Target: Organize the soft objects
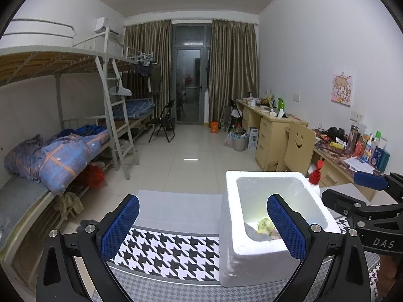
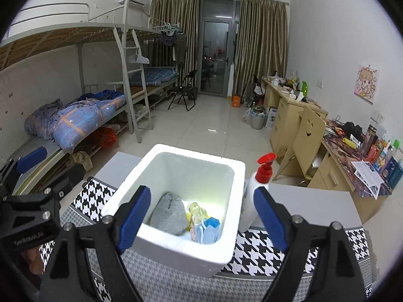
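1. The right claw (image 2: 202, 217) is spread and empty, above the near rim of the foam box (image 2: 141, 234).
2. The left claw (image 1: 202, 229) is spread and empty, left of the box.
3. The grey cloth (image 2: 168, 212) and blue mask (image 2: 209, 231) lie inside the box.
4. Lift clear; avoid the pump bottle (image 2: 254, 191) right of the box on the table (image 2: 312, 206).

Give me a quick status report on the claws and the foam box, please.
Both claws, left and right, open, empty. Soft items inside foam box. Pump bottle beside it, clear.
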### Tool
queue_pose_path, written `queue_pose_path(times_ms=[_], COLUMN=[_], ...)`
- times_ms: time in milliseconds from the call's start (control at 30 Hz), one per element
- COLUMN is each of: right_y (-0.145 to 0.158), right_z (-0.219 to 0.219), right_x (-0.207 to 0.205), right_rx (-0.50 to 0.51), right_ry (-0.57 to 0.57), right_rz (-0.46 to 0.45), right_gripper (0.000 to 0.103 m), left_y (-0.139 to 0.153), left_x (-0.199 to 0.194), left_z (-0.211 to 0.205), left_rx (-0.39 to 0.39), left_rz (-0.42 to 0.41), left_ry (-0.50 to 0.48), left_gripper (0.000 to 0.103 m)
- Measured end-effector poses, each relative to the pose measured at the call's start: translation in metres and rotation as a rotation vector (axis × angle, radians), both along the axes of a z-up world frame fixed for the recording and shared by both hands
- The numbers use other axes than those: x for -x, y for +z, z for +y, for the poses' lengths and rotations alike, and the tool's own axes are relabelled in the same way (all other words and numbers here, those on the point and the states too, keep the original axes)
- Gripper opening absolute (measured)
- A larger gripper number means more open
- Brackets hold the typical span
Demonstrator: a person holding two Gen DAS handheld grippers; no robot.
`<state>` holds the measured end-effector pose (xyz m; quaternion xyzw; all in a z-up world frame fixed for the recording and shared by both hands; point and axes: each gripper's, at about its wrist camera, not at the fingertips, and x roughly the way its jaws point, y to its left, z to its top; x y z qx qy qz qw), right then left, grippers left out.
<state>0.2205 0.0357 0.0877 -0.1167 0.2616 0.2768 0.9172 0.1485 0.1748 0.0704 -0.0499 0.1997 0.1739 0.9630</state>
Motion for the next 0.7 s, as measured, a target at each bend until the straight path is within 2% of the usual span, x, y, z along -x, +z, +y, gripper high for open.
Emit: queue_pose_path(times_ms=[233, 700], right_y=[0.003, 0.006], right_z=[-0.021, -0.052], right_x=[0.011, 0.033], right_rx=[-0.05, -0.076], right_ry=[0.0, -0.045], right_rz=[0.026, -0.019], right_gripper=[0.087, 0.091], left_y=[-0.001, 0.002], left_x=[0.014, 0.034], left_z=[-0.013, -0.036], left_rx=[-0.006, 0.003], left_rz=[-0.001, -0.024], left_ry=[-0.007, -0.044], left_gripper=[0.102, 0.102])
